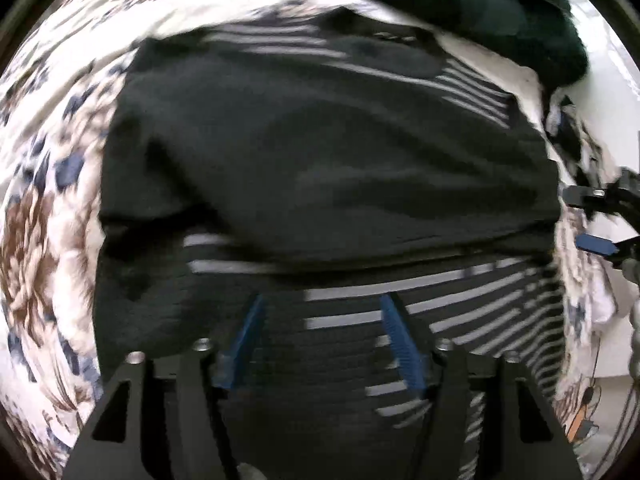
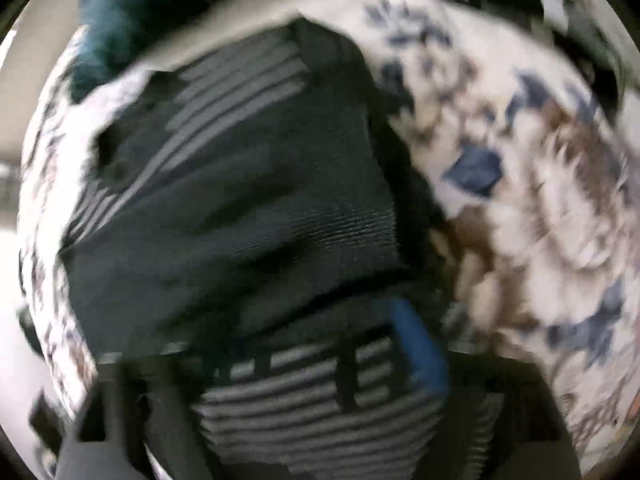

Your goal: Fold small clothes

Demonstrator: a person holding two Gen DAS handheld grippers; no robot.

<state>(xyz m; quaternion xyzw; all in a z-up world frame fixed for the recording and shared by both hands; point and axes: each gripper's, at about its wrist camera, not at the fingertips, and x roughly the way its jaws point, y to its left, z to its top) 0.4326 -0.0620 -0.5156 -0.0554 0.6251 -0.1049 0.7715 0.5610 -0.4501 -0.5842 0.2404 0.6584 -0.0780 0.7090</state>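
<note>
The left gripper (image 1: 320, 344) points down at a dark striped garment (image 1: 320, 152), its blue pads (image 1: 402, 344) spread apart with only the cloth's striped part seen below them, nothing pinched. The right gripper (image 2: 312, 360) hangs over the same garment (image 2: 248, 208) with its jaws wide; one blue pad (image 2: 416, 352) shows clearly, the other is lost in blur, and no cloth is clamped. The garment lies folded over on a floral bedsheet (image 1: 48, 208). A dark green cloth (image 1: 480, 4) lies heaped beyond its far edge. In the left wrist view, the right gripper shows at the garment's right edge.
</note>
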